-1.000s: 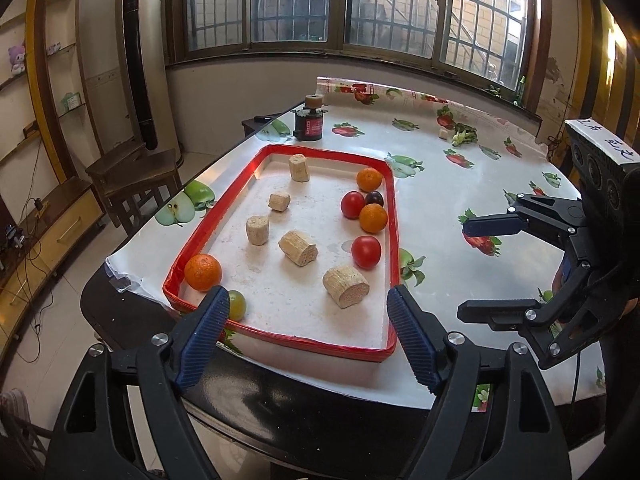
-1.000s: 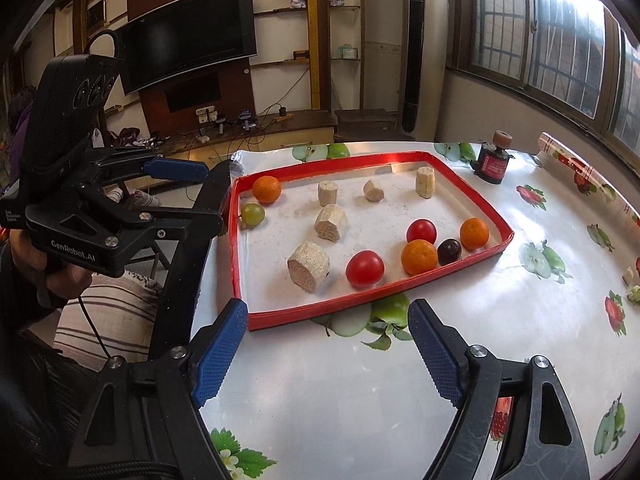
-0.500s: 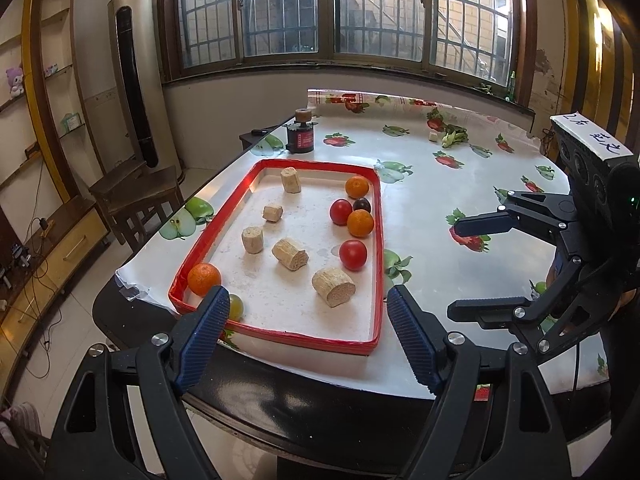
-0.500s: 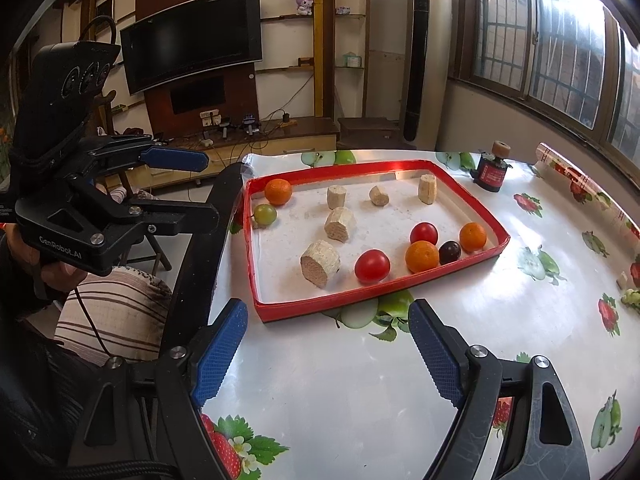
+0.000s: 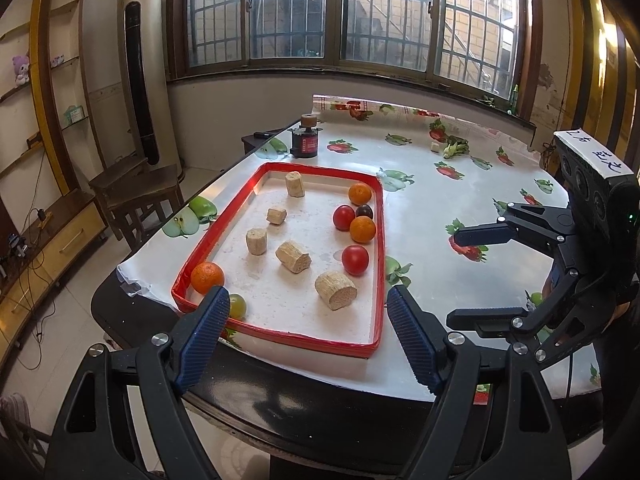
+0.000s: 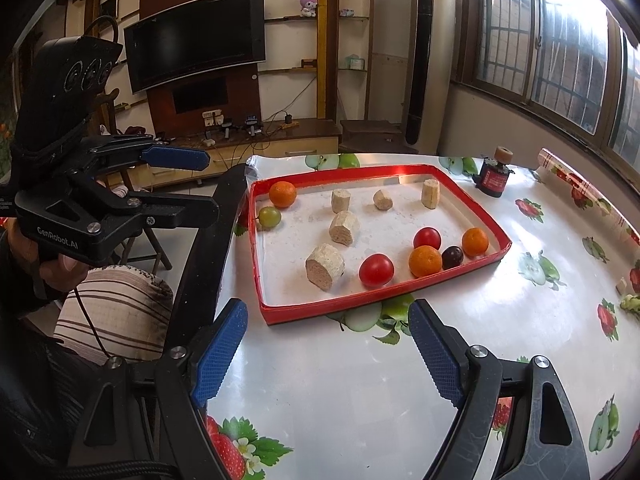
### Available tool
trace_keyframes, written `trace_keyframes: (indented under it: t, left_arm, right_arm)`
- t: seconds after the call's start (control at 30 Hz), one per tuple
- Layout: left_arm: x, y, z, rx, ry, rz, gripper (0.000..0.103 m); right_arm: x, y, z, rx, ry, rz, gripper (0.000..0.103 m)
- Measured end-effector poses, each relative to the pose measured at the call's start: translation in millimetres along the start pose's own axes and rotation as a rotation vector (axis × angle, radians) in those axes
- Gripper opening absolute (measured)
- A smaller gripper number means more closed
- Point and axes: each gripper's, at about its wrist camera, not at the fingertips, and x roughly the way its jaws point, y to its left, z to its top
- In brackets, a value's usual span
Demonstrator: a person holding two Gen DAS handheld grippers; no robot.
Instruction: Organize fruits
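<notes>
The left gripper [image 5: 302, 322] hangs off the near edge of the surface [image 5: 460, 200], its blue-padded jaws spread wide with nothing between them, pointing down at the near short side of the red-rimmed rectangular tray [image 5: 378, 264]. The right gripper [image 6: 326, 346] hovers above the fruit-patterned glossy cloth on the surface, just outside the tray's long side, jaws likewise wide apart and empty.

All the fruit lies inside the tray. From the left wrist view, a small green grape [image 5: 237, 305] and a round orange tangerine [image 5: 207, 277] sit in the near left corner, close together. Near the right rim a red tomato [image 5: 355, 260] lies nearest; beyond it a second orange tangerine [image 5: 362, 229], a second red tomato [image 5: 344, 217] and a dark purple grape [image 5: 364, 211] cluster tightly, and a third orange tangerine [image 5: 359, 194] lies close to the far right corner. Five beige cut cylindrical chunks [image 5: 335, 291] are scattered down the tray's middle, well apart from each other.

Past the tray's far short side, at the surface's left edge, stands a small dark bottle with a red label and tan stopper [image 5: 305, 136]. A small green vegetable piece [image 5: 454, 148] lies toward the far right corner of the surface.
</notes>
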Motion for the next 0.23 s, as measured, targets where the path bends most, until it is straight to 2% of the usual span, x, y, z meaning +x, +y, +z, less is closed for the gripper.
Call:
trace_keyframes:
  t: [0.23]
  left_arm:
    - [3.5,-3.0,-1.8,0.010,0.020,0.003,0.081]
  right_arm:
    - [2.1,0.1,-3.8,0.016,0.005,-0.003,0.084]
